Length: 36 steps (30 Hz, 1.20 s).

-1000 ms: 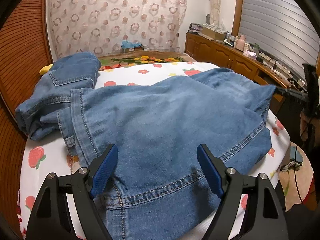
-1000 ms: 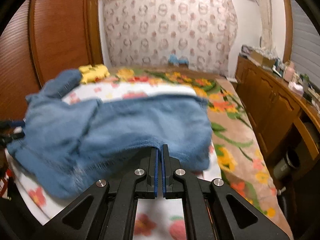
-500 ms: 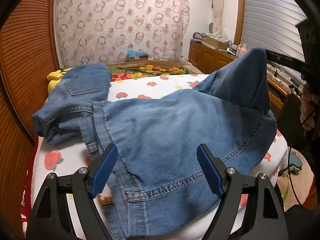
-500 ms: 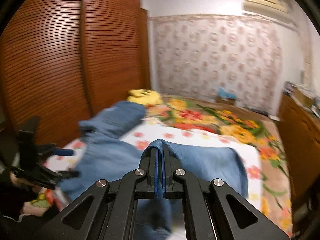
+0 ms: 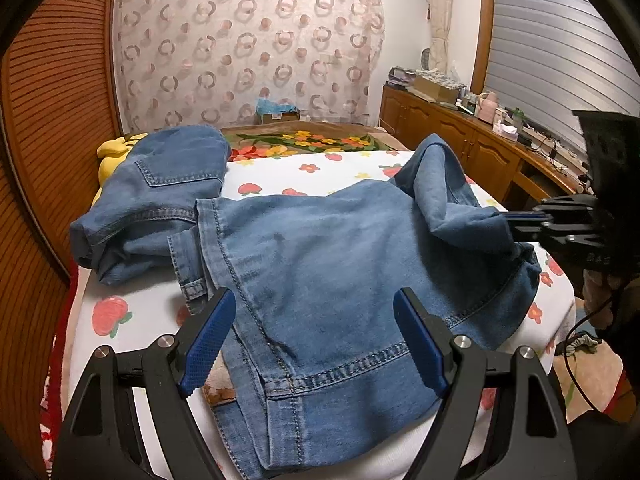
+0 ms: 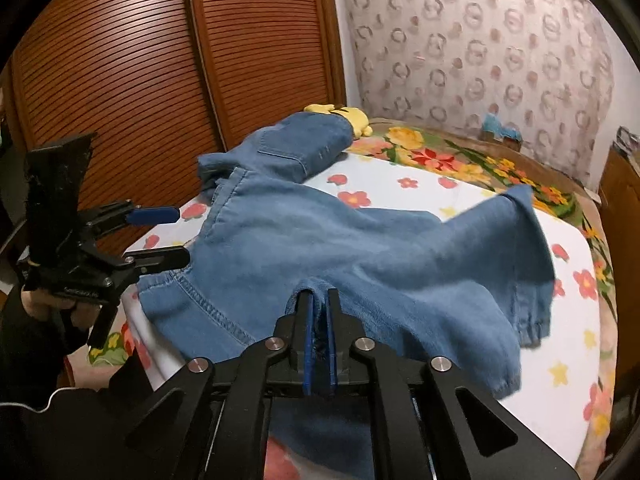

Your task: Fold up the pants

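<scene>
Blue denim pants (image 5: 320,264) lie spread over a white flowered table cover, waist end bunched at the far left (image 5: 160,184). My left gripper (image 5: 312,332) is open and empty, hovering over the near hem edge. My right gripper (image 6: 318,304) is shut on a fold of the pants' edge; in the left wrist view it (image 5: 508,216) pinches the cloth at the right side, low over the table. In the right wrist view the pants (image 6: 360,248) stretch away from the jaws, and the left gripper (image 6: 160,236) shows open at the left.
A white cover with red flowers (image 5: 304,176) drapes the table. A yellow plush toy (image 6: 352,116) lies beyond the pants. A slatted wooden wardrobe (image 6: 160,60) stands left, a wooden sideboard (image 5: 460,136) with clutter right, a floral rug (image 6: 460,160) behind.
My right gripper, holding the pant leg, rose high and then came back down toward the table's right side. The lifted cloth has dropped lower. My left gripper stayed open near the hem.
</scene>
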Available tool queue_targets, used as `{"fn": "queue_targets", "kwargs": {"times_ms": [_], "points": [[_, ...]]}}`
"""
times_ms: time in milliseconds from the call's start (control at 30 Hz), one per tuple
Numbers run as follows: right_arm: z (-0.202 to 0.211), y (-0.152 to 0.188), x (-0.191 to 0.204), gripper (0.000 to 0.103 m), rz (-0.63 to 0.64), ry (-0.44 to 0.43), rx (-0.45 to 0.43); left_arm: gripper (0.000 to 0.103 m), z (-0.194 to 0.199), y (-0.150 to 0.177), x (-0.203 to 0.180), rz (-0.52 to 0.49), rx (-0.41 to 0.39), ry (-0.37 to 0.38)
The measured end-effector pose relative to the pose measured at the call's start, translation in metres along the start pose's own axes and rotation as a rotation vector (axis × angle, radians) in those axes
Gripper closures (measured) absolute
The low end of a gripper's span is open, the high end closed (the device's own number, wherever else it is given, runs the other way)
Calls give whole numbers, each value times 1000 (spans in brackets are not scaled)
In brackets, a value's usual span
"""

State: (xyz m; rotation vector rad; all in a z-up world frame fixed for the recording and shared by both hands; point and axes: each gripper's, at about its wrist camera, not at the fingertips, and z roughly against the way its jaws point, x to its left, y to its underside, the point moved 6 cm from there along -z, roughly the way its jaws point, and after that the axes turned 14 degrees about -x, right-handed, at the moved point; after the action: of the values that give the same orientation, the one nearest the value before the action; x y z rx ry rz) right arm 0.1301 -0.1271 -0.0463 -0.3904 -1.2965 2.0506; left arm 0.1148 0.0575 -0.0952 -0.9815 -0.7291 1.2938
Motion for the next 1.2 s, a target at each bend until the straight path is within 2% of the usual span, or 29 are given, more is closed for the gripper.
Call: {"fn": "queue_targets", "kwargs": {"times_ms": [200,367,700,833,1033,1200], "points": [[36,15,2,70,-10,52,-32,21,-5,3,-7,-4,9,16],[59,23,-11,66,-10,114,-49,21,-8,7,-13,-9,19,28],[85,31,-16,64,-37,176,-71,21,-8,8,-18,-18,22,33],[72,49,-29,61,-43,249,-15,21,-9,9,-23,-17,22,36],[28,77,-40,60,-102,247,82,21,-9,9,-25,-19,27,40],[2,85,-45,60,-87,271,137,21,-7,9,-24,-22,30,40]]}}
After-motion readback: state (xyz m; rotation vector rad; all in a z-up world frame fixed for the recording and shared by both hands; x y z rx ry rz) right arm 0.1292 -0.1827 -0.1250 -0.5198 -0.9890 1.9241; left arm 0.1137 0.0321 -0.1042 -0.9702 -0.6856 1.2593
